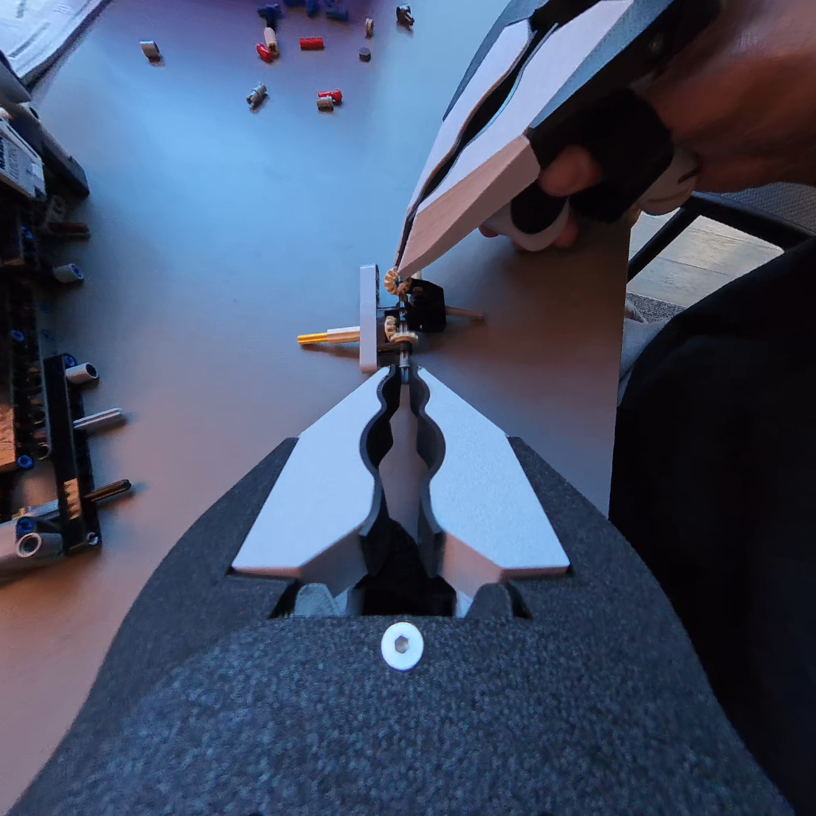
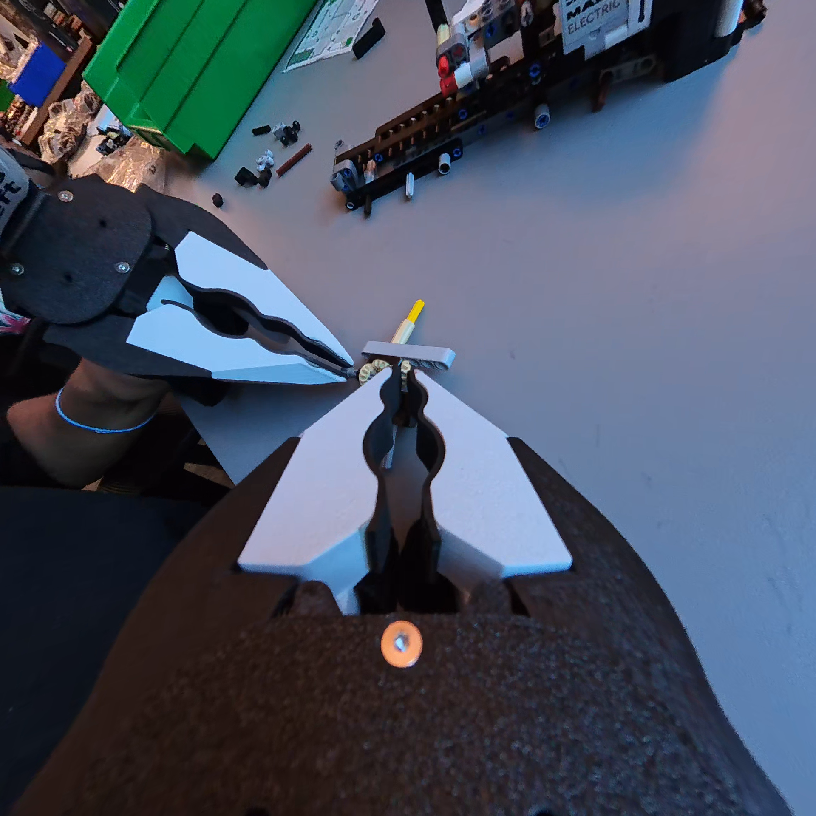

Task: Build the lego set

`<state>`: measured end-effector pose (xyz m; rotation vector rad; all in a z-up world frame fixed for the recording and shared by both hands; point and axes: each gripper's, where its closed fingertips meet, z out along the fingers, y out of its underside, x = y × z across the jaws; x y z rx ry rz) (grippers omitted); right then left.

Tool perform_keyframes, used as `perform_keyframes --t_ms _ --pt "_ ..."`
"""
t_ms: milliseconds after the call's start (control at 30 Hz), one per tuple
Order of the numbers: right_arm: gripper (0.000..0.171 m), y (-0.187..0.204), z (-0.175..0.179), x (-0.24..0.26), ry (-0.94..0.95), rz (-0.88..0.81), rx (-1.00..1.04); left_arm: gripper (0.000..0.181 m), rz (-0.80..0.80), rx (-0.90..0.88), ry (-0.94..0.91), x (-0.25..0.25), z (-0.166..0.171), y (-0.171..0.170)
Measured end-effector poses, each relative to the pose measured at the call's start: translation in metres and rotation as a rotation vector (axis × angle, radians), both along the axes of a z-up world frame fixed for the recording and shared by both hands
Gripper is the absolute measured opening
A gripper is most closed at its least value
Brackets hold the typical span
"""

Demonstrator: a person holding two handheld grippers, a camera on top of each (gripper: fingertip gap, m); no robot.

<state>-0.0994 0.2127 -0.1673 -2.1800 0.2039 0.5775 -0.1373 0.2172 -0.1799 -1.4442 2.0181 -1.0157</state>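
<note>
A small lego assembly lies on the table: a grey beam, a black block, tan gears on a thin dark axle, and a yellow axle sticking out to the left. My left gripper is shut on the near end of the dark axle. My right gripper comes in from the upper right, with its tips closed at the far tan gear. In the right wrist view my right gripper is shut on the assembly just below the grey beam. The left gripper pinches the axle beside a tan gear.
A large dark lego build lies at the left, also in the right wrist view. Loose red, blue and tan pieces are scattered at the far side. A green bin and an instruction sheet lie beyond. The table edge runs close on the right.
</note>
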Motion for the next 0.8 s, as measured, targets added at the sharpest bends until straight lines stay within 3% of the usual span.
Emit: perform_keyframes --t_ms 33,800 --pt "0.002 0.0004 0.0008 0.0008 -0.009 -0.005 0.008 0.001 0.004 -0.006 -0.004 0.0003 0.0010 -0.0002" --pt "0.002 0.0010 -0.0063 0.0053 -0.317 0.024 -0.062 0.001 0.034 -0.001 -0.001 0.0045 0.0001 -0.0005"
